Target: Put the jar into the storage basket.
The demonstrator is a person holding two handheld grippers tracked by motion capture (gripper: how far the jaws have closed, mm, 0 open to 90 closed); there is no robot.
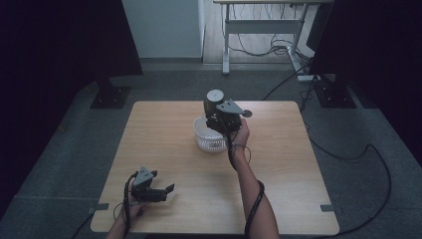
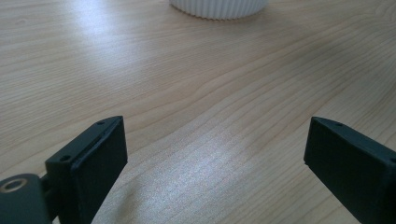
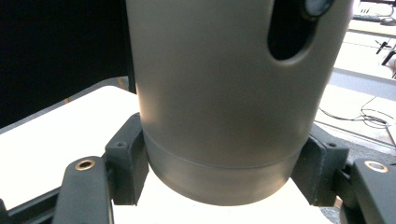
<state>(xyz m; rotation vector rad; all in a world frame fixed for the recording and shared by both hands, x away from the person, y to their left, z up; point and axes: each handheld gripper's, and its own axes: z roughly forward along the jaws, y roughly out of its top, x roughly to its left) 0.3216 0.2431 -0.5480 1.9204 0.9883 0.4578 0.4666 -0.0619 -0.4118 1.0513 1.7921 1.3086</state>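
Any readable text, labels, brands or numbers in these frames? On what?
None readable.
Grey cylindrical container in the right hand-held gripper: plain surface, no label showing.
White ribbed basket: no markings.
Wooden table: no print.
Left hand-held gripper: no lettering visible.

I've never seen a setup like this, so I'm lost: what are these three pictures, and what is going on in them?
A person sits at a wooden table with a hand-held two-jaw gripper in each hand. The high view looks down from above. The other two come from cameras riding on the grippers. The right gripper is clamped on a grey cylinder, held up over a white ribbed basket. The left gripper rests low near the table's front edge, jaws open and holding nothing.
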